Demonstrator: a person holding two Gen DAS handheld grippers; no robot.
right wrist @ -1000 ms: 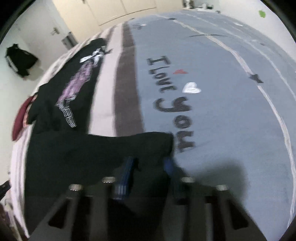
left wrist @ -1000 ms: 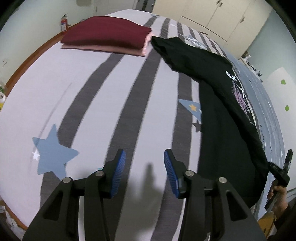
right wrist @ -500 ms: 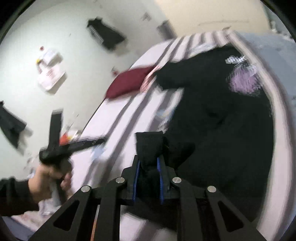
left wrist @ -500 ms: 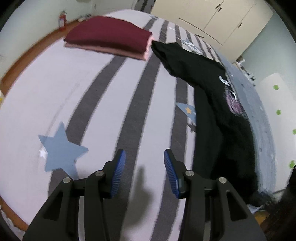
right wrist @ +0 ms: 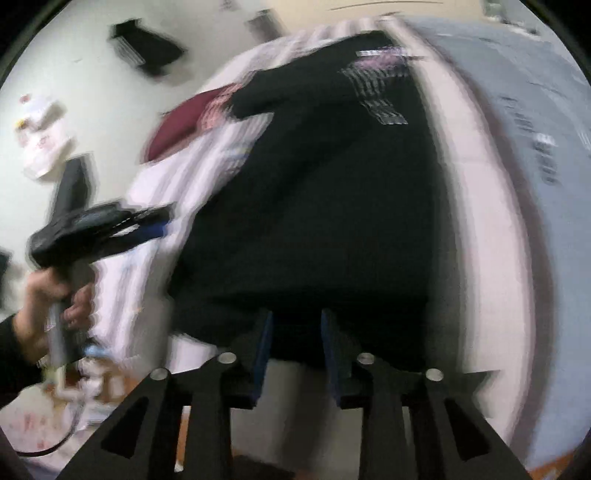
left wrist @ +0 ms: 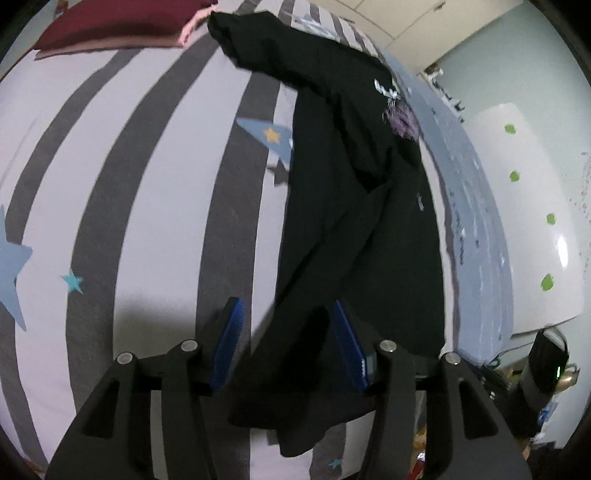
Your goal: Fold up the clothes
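Two grippers hover over a black sweatshirt (left wrist: 343,206) lying lengthwise on a striped bed (left wrist: 147,184). Left gripper (left wrist: 286,325) fingers are opening astride its hem, not pressing; right gripper (right wrist: 296,332) fingers are opening around the fabric's edge.

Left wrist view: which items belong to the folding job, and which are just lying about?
Job:
- black shirt, spread along the bed
- left gripper, jaws opening, shirt hem between them
- right gripper, jaws opening, shirt edge between them
- folded maroon stack, likely done

Lying about:
- striped bedsheet
- white board with green dots
- dark container, beside the bed
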